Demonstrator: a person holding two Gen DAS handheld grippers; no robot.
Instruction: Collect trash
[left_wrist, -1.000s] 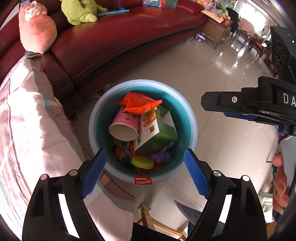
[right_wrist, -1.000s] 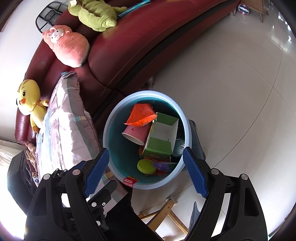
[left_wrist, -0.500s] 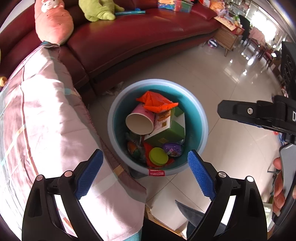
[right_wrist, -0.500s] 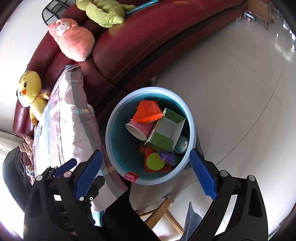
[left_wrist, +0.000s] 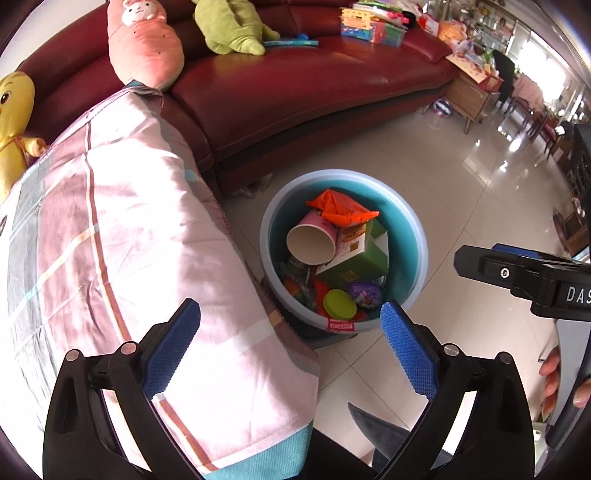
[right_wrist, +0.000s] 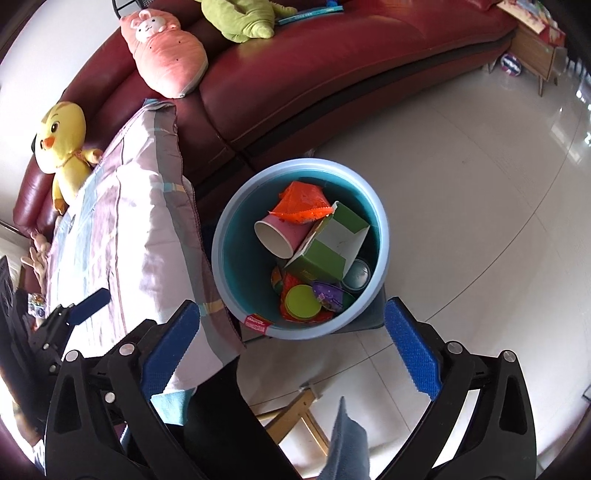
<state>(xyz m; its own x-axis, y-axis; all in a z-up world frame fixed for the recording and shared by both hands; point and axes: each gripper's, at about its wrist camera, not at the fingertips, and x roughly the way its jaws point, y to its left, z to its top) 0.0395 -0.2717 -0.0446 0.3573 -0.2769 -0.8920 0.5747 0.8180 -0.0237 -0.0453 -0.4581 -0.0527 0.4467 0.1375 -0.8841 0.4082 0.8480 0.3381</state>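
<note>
Blue-padded left gripper (left_wrist: 290, 341) and right gripper (right_wrist: 291, 345) tilt down, opening, empty.

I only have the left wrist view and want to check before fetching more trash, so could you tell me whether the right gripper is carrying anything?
Observer: No, the right gripper is empty. Its jaws are opening with nothing gripped between them, above the bin.
Operator: Thank you. Is anything hidden behind the green box?
Observer: Yes, a silver can lies beside the green box, near the bin's wall.
</note>
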